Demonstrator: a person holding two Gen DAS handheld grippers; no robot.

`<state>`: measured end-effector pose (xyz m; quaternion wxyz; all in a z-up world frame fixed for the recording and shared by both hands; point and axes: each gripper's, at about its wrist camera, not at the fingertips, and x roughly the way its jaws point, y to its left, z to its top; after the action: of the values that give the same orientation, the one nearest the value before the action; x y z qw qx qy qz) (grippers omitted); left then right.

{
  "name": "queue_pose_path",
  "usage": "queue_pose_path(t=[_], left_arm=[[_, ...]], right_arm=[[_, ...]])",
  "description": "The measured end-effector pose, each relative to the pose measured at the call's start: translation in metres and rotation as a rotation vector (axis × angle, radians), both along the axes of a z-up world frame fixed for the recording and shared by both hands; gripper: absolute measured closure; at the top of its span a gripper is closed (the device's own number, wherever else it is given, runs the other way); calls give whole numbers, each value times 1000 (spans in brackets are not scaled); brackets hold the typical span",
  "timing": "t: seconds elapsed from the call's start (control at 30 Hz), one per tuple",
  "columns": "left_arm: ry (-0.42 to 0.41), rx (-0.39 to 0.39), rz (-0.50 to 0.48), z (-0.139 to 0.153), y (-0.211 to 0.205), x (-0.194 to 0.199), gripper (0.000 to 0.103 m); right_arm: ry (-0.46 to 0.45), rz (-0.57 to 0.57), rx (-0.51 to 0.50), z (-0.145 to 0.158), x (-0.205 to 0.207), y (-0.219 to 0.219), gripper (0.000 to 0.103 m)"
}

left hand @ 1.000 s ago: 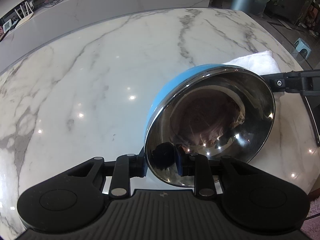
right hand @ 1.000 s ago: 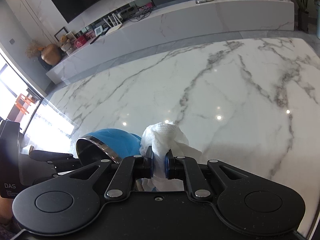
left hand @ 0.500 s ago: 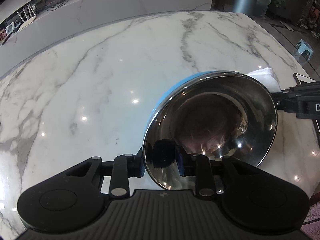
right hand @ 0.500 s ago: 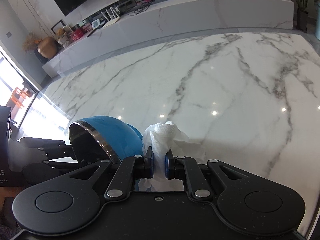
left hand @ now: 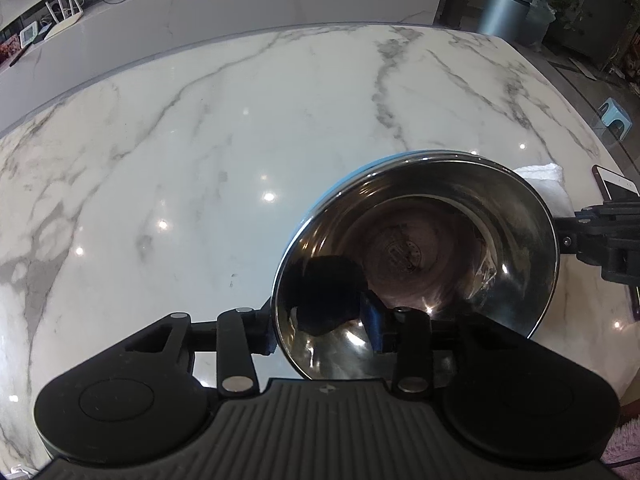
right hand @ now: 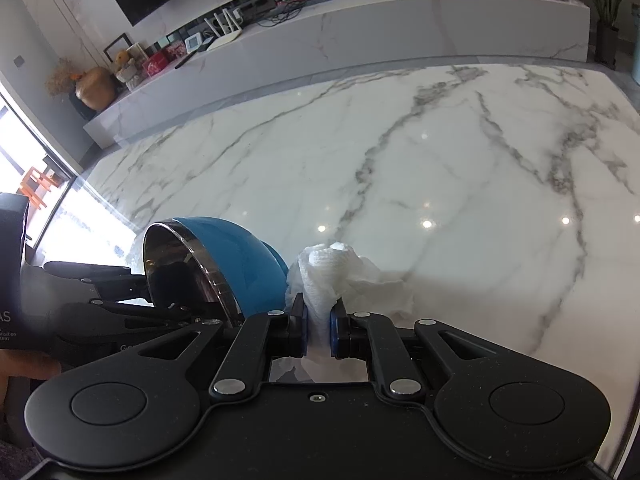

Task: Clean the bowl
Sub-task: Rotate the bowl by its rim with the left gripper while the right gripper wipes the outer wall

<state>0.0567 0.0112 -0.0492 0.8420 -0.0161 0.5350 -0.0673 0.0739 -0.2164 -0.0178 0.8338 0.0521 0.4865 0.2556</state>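
A bowl (left hand: pixel 440 248), blue outside and shiny steel inside, leans on its side on the white marble table (left hand: pixel 200 160), its mouth turned toward my left wrist camera. My left gripper (left hand: pixel 320 336) straddles the near rim, one finger outside and the blue-padded one inside. Its jaws are opening, and the inner pad stands off the wall. The bowl (right hand: pixel 240 252) appears at the lower left of the right wrist view. Beside it my right gripper (right hand: pixel 319 332) is shut on a crumpled white paper towel (right hand: pixel 332 272), just right of the blue wall. The towel (left hand: pixel 548 184) peeks out behind the bowl.
A phone (left hand: pixel 616 184) lies at the table's right edge. A long marble counter (right hand: pixel 400 32) with clutter runs behind the table. A blue stool (left hand: pixel 616 116) stands on the floor beyond. A person's hand (right hand: pixel 24 368) shows at the lower left.
The left jaws have spread wider around the bowl's rim. The bowl's mouth has turned more toward the left camera. The right gripper keeps its grip on the towel.
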Motion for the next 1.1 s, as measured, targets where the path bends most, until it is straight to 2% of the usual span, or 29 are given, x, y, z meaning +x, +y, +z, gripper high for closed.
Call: queue_pose_path(t=[0.23, 0.4, 0.6, 0.73, 0.9, 1.03, 1.1], left_arm=[[46, -123, 89, -5, 14, 10, 66], [90, -221, 169, -8, 29, 12, 77], [57, -211, 184, 3, 33, 10, 86], [34, -230, 204, 6, 34, 12, 87], [36, -287, 253, 1, 38, 17, 87], [35, -302, 264, 0, 38, 18, 87], [35, -329, 275, -1, 40, 17, 80]], right_arm=[[-19, -19, -13, 3, 4, 0, 94], [-40, -41, -31, 4, 5, -3, 94], [-50, -46, -46, 4, 3, -5, 94], [-49, -45, -57, 1, 3, -2, 94], [-81, -44, -93, 4, 4, 5, 94], [-89, -51, -106, 4, 6, 6, 94], [-92, -56, -112, 4, 6, 5, 94]])
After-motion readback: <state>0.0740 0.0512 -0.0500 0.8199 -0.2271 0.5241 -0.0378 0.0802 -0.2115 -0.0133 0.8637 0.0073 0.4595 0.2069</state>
